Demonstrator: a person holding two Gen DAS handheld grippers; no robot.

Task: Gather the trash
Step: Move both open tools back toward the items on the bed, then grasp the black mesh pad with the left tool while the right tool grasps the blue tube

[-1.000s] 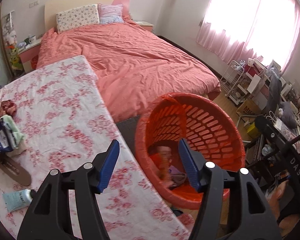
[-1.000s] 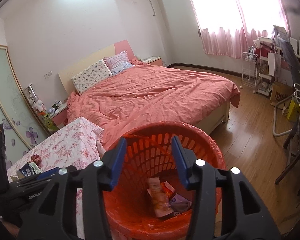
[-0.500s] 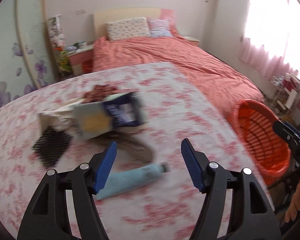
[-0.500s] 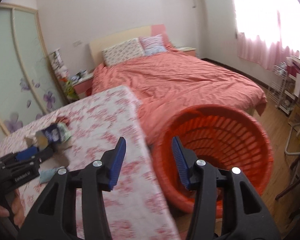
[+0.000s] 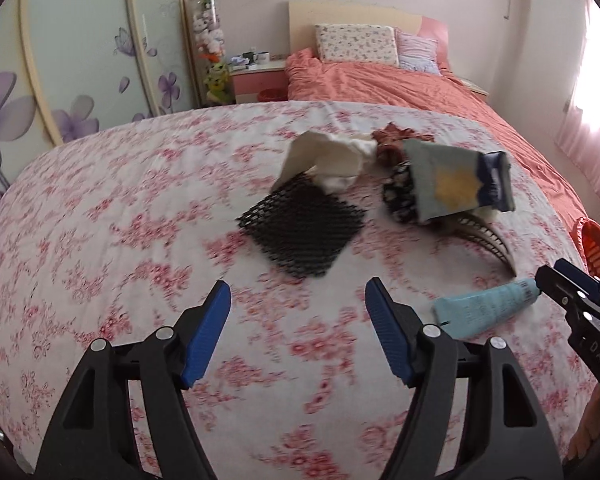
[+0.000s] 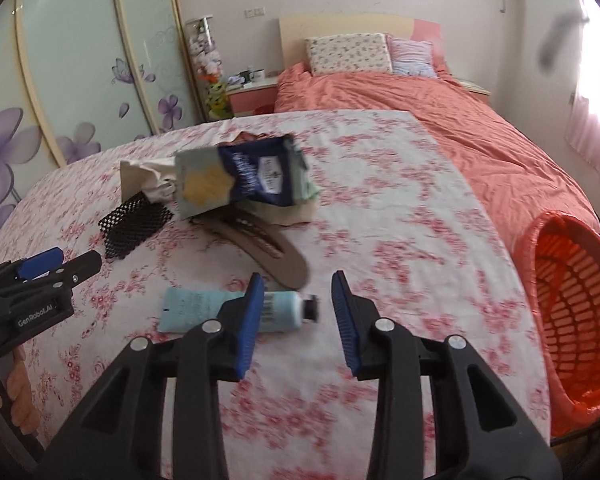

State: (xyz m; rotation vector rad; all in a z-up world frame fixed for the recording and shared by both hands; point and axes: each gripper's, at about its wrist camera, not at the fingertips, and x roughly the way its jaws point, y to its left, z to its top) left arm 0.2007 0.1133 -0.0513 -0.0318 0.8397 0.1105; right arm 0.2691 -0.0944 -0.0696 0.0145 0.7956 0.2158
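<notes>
Trash lies on the floral tablecloth (image 5: 140, 200): a black mesh net (image 5: 302, 226) (image 6: 134, 224), a blue and green snack bag (image 5: 456, 186) (image 6: 240, 176), crumpled white paper (image 5: 328, 160), a brown clip (image 6: 268, 248) and a light blue tube (image 5: 486, 308) (image 6: 188, 308). My left gripper (image 5: 296, 292) hovers just short of the net, its jaws opening with nothing between them. My right gripper (image 6: 297, 284) hangs over the tube's capped end, its jaws closing, pads not touching it. The orange basket (image 6: 572, 312) stands beside the table on the right.
Beyond the table is a bed with a salmon cover (image 6: 420, 96) and a pink nightstand (image 6: 252, 98). Sliding wardrobe doors with purple flowers (image 5: 80, 80) fill the left. A person's fingers (image 6: 18, 404) hold the left gripper's handle.
Both views have swung left from the orange basket to the table. The left gripper now faces the black net, the right one the blue tube, and the right jaws have narrowed.
</notes>
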